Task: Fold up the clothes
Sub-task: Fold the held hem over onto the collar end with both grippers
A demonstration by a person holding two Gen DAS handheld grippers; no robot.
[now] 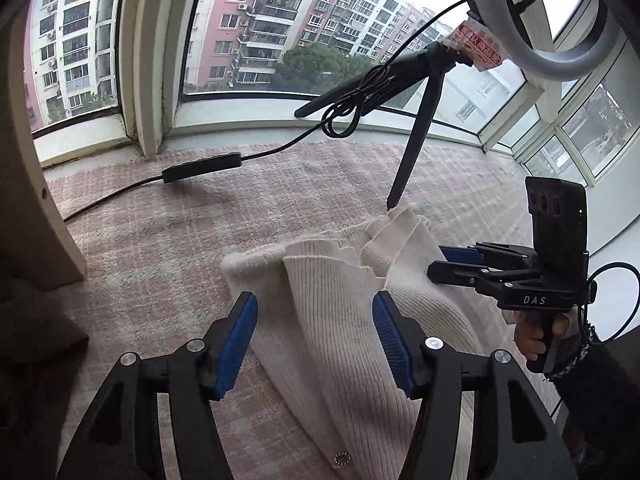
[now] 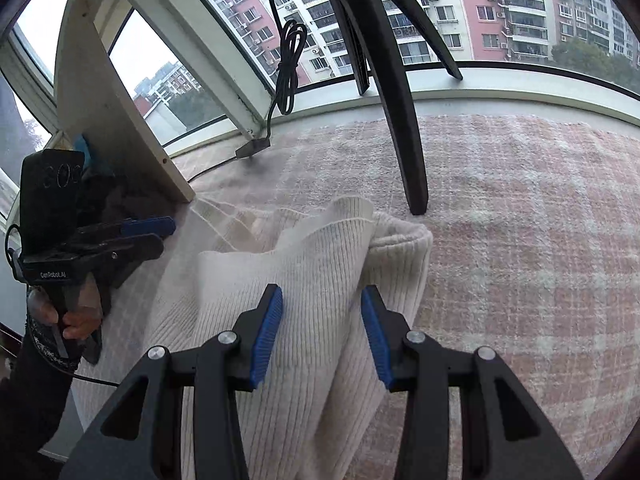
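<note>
While the cream ribbed sweater (image 1: pixel 344 304) lies rumpled on the pink checked blanket (image 1: pixel 160 232), the left gripper (image 1: pixel 316 344) hovers over its near part, jaws spread wide with knit showing between them. Right of it, the right gripper (image 2: pixel 320 332) stands likewise wide above the fabric, nothing clamped. A tripod leg (image 2: pixel 404 128) stands just beyond the sweater's far edge.

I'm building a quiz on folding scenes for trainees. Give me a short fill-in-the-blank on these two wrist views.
1. The ribbed knit garment is ____ in colour.
2. It lies on a ____ checked blanket.
3. The blue pads on the left gripper and the right gripper stand ____, not clamped on cloth.
4. One black leg of the ____ stands just beyond the garment.

Missing words: cream; pink; open; tripod
</note>
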